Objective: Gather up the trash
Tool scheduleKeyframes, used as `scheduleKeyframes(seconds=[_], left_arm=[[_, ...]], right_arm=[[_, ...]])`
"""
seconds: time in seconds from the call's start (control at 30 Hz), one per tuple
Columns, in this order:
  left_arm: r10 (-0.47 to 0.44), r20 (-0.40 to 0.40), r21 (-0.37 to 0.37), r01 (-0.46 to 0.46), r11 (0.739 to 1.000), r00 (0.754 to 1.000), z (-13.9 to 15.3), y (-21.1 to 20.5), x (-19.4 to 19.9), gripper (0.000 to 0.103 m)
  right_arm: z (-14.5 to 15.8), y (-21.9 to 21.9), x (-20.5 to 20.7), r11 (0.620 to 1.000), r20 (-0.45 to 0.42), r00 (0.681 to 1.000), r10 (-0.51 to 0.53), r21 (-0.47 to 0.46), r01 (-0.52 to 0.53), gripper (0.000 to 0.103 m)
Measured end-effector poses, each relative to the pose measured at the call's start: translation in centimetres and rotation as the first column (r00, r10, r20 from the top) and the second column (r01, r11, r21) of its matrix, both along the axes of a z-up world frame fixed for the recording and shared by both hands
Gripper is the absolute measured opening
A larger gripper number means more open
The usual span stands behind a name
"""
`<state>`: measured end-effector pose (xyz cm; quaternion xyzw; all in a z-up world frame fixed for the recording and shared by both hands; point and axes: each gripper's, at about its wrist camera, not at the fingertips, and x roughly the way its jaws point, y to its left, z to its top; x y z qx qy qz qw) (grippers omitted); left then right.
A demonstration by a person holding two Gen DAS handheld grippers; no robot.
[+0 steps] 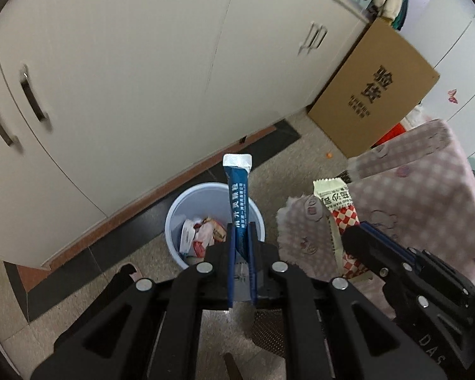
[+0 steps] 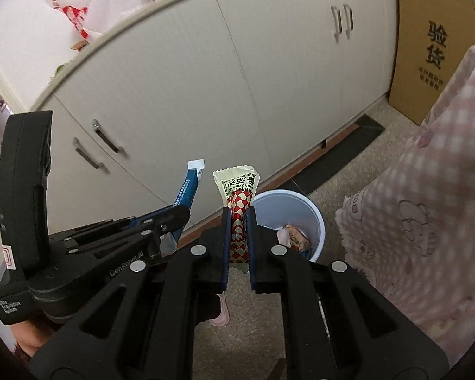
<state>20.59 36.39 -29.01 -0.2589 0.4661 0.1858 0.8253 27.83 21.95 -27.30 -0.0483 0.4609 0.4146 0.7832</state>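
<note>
The left gripper (image 1: 241,234) is clamped narrow on a blue sachet (image 1: 238,202), whose long axis runs toward 12 o'clock, silver end outermost. The right gripper (image 2: 238,224) pinches a red-checked wrapper (image 2: 237,202), also pointing to 12 o'clock, cream end outermost. Beyond, the white bin (image 1: 174,221) stands on the floor by the cabinet (image 1: 126,79); from the right wrist it sits at 2 o'clock.

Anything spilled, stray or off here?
One small orange bit lies loose on the floor beside the cardboard box, away from the bin. Otherwise nothing: both wrappers sit clamped in the grippers.
</note>
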Motion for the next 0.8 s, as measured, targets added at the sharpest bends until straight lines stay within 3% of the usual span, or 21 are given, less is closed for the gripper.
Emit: scheduleKeyframes(seconds=[0.17, 0.23, 0.3, 0.53, 0.8], left_arm=[[-0.018, -0.029, -0.038, 0.017, 0.999, 0.999, -2.5, 0.7, 2.1, 0.01], [-0.018, -0.045, -0.04, 0.016, 0.999, 0.999, -3.2, 0.9, 2.5, 0.021], [-0.008, -0.052, -0.031, 0.007, 1.0, 0.999, -3.7, 1.1, 3.1, 0.046], [0.001, -0.078, -0.024, -0.003, 1.0, 0.997, -5.1, 1.1, 3.1, 0.05], [0.037, -0.092, 0.011, -0.036, 0.999, 0.995, -4.8, 1.7, 2.5, 0.059]], right_arm=[[-2.2, 0.3, 1.3, 0.999, -0.015, 0.999, -0.038, -0.013, 0.037, 0.01], [-3.0, 0.1, 2.0, 0.998, -0.025, 0.998, -0.055, -0.018, 0.055, 0.01], [-3.5, 0.1, 2.4, 0.998, -0.033, 0.997, -0.063, -0.025, 0.062, 0.01], [-4.7, 0.2, 2.8, 0.997, -0.056, 0.996, -0.067, -0.036, 0.065, 0.01], [-5.1, 0.5, 2.6, 0.997, -0.064, 0.996, -0.066, -0.033, 0.064, 0.01]])
